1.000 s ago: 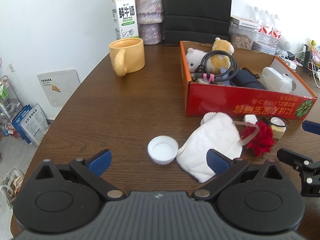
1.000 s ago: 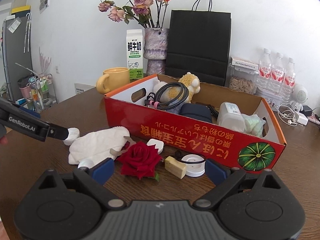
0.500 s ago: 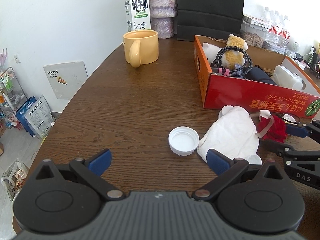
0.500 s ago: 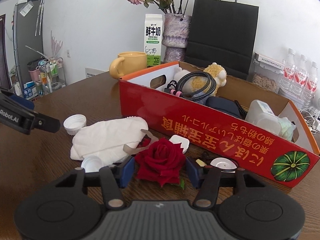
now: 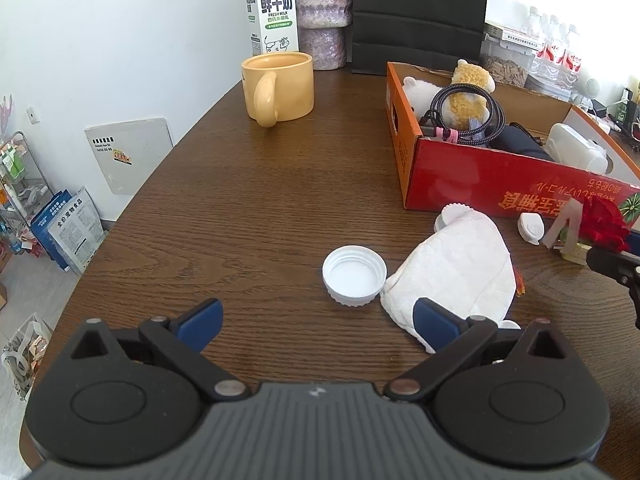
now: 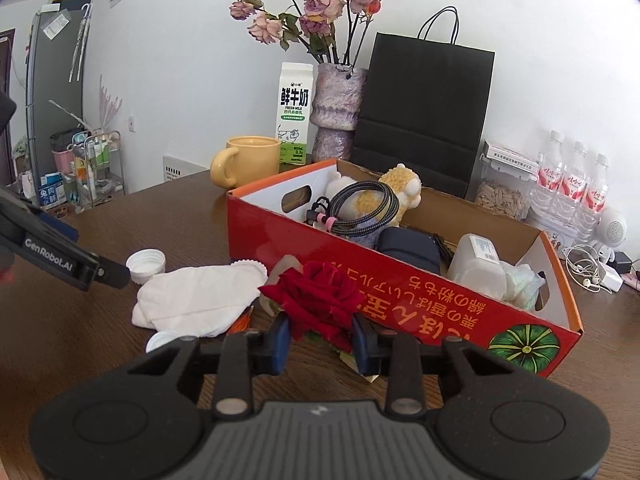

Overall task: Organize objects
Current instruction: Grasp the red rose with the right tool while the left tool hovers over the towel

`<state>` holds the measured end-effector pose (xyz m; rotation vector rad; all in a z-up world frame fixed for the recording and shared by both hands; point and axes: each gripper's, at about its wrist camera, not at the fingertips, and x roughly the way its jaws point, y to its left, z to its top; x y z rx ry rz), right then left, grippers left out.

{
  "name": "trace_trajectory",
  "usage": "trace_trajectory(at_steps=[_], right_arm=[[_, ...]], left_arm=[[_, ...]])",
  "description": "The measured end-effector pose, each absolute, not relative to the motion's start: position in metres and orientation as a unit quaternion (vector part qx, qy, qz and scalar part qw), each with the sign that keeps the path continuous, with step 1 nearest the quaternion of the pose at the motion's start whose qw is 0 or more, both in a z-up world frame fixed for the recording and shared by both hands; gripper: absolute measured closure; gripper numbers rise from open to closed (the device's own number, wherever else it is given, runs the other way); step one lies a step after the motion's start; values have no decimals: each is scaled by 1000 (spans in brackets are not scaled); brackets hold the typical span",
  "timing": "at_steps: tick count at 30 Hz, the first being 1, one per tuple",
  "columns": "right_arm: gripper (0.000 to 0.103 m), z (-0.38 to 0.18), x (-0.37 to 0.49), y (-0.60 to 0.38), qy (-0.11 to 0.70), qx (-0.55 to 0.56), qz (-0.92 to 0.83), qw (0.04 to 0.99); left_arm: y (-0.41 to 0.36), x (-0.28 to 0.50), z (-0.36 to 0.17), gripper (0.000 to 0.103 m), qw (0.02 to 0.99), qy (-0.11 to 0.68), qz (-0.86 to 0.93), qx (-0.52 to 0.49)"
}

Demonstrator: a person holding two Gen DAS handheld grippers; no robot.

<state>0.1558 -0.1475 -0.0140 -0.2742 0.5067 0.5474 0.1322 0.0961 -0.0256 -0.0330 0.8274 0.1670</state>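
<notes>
My right gripper is shut on a red rose and holds it off the table in front of the red cardboard box. The rose also shows in the left wrist view, by the box. The box holds plush toys, a coiled cable, a dark pouch and a white container. My left gripper is open and empty above the table. A white bottle cap lies just ahead of it. A white cloth lies under its right finger.
A yellow mug, a milk carton, a vase of dried flowers and a black paper bag stand at the back. A small white case and another cap lie by the box. The table edge curves on the left.
My right gripper closed on the rose and lifted it up toward the box. My left gripper drew back and left a little, still open.
</notes>
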Motion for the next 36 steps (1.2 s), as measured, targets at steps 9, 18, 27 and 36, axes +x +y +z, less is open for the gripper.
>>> trace_trajectory(at_steps=[9,18,27,36], right_arm=[[72,-31,150,-138,269,-228,260,899],[73,-37,150,-146,282,-211,260,899],[73,-21,151,-156,261,-190,250,913],[73,-20,155,-157,260,-187,246,915]], left_arm=[[93,134,-26,0,912,403,78,-15],[96,136,-28,0,911,404,82,-19],[104,146,-36,0,908,408,94,-25],[105,159,-39,8,908,409,88,-27]])
